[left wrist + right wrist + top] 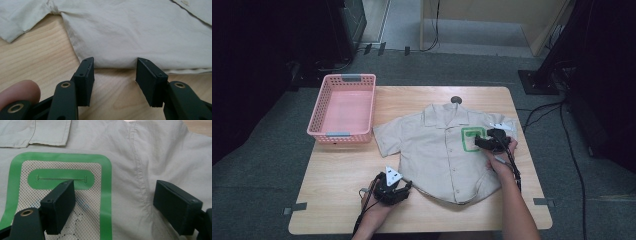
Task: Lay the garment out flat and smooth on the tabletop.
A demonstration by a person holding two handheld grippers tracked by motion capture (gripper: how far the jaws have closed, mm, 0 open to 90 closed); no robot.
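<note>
A: What did we see on the table point(337, 200)?

B: We saw a tan shirt point(439, 155) lying flat in the middle of the wooden top, buttons up, collar at the far side. Both short sleeves were spread out. A pink basket point(343, 107) sat just beside its left sleeve, and nothing was in it.

A: Had we folded anything?

B: No fold showed. Nobody told us the job, so we only guessed: fold the shirt, then maybe put it in the basket. If so, nearly all of it was left to do.

A: Where were our grippers?

B: Our left gripper point(113, 75) was low on the wood at the shirt's bottom hem, jaws wide apart, with the hem edge just past the tips. It held nothing. Our right gripper point(113, 202) hung over the chest, jaws spread too, one above the green pocket point(62, 192) and one above plain cloth. It gripped nothing either.

A: What did things look like up close?

B: The cloth was thin and soft with small wrinkles and neat seams. The pocket had a smooth green rim with round corners and a white net full of tiny holes. The basket was hard plastic with slots in its walls. The jaws were black, flat blocks.
</note>
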